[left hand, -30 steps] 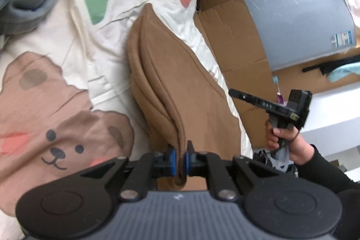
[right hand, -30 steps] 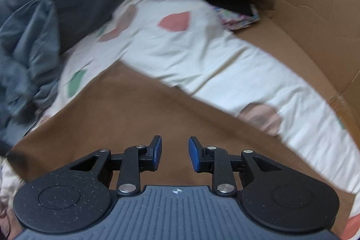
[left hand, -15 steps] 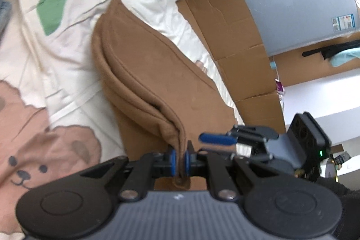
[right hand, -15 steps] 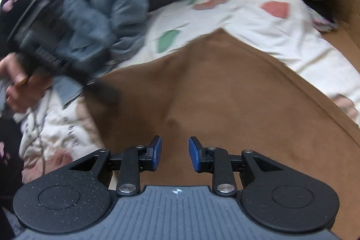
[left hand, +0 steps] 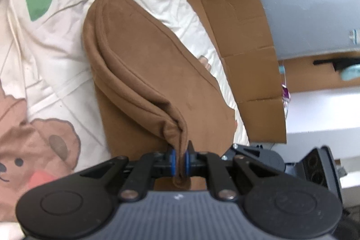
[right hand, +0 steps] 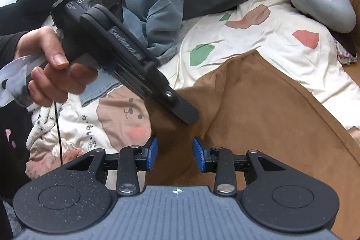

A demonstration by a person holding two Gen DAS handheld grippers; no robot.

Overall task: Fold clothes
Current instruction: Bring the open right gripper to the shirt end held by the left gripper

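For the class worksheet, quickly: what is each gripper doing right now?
Left gripper: shut on the brown garment.
Right gripper: jaws opening, nothing gripped, brown garment beneath.

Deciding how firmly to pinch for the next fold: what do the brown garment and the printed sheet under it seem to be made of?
Brown garment: looks like thick, soft fleece or suede-like knit, matte; it folds in fat rounded rolls, with a stitched edge. It bunches between the left gripper's closed pads.
Printed bedsheet: thin woven cloth, probably cotton, matte; fine sharp creases and a flat bear print.

Matt, suede-like brown cloth garment (left hand: 144,53); creased cotton bedsheet (left hand: 67,21); rough cardboard (left hand: 243,42).
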